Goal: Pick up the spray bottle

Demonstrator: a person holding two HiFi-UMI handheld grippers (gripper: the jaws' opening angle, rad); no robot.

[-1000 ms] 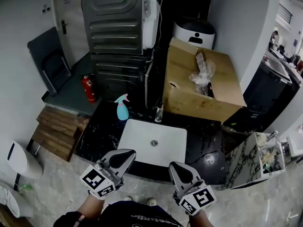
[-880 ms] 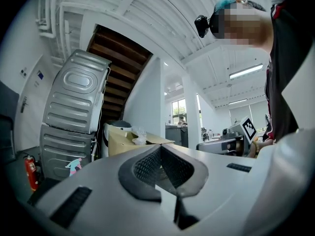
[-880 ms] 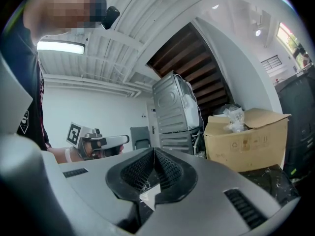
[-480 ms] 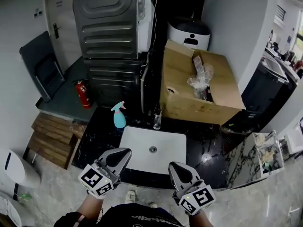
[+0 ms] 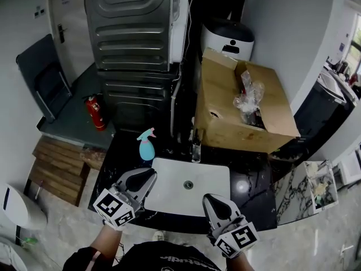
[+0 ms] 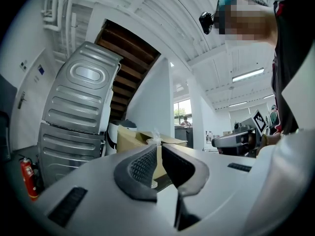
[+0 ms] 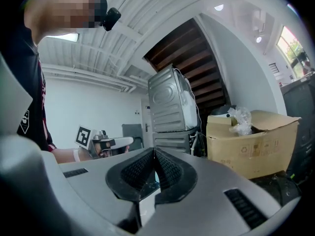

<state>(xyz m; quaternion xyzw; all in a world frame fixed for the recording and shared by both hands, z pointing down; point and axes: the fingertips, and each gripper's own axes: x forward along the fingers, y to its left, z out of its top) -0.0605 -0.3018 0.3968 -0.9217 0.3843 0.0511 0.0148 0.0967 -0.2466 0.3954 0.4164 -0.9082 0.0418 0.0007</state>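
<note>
glossy black marble counter bears a teal, pink-triggered spray bottle.

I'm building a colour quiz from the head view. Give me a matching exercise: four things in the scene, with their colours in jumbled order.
Things:
1. spray bottle
2. fire extinguisher
3. cardboard box
4. sink

Colours:
a. white
b. red
c. light blue with a pink top
d. brown

Pairs: 1-c; 2-b; 3-d; 4-a
</note>
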